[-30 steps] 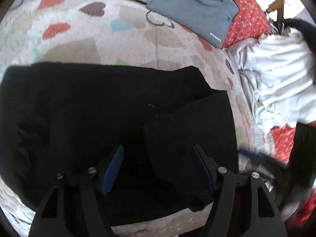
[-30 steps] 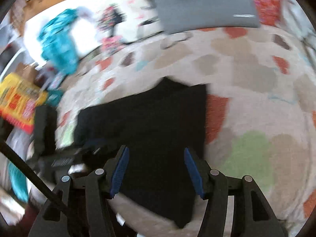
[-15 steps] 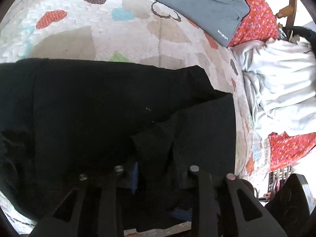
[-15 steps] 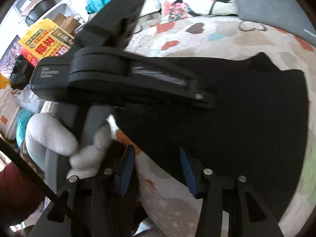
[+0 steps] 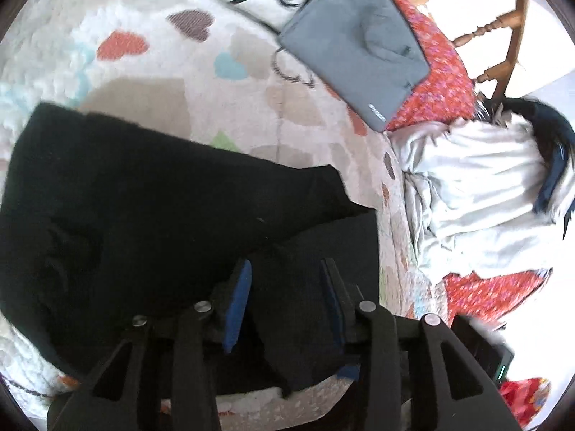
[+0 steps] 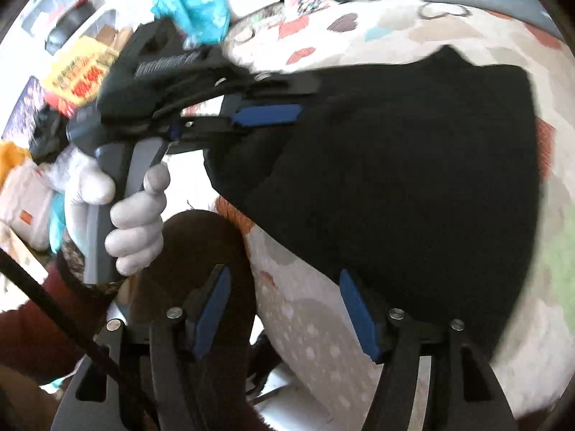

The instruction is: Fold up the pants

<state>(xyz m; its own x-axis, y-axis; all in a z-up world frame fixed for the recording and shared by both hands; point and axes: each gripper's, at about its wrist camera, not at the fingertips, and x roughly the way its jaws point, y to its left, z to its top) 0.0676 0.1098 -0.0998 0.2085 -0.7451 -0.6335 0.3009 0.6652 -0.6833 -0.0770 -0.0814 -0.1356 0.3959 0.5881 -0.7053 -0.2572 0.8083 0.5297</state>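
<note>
Nearest, the left tongs [image 5: 285,298] stand parted over a raised fold of the black pants [image 5: 161,222], cloth lying between the blue pads; whether they pinch it I cannot tell. The right tongs [image 6: 284,309] gape wide with nothing in them, above the near edge of the bed and a dark red trouser knee. A white-gloved hand [image 6: 133,222] grips the handle of the left tool.

The pants lie spread across the bed's quilt [image 5: 151,57], cream with coloured hearts. Beyond them on the quilt rests a grey laptop sleeve [image 5: 359,50], partly on a red floral cushion [image 5: 442,82]. To the right sits a rumpled white sheet [image 5: 474,197]. Farther off stand a wooden chair [image 5: 503,25], a turquoise cloth [image 6: 194,0] and a yellow box [image 6: 82,75].
</note>
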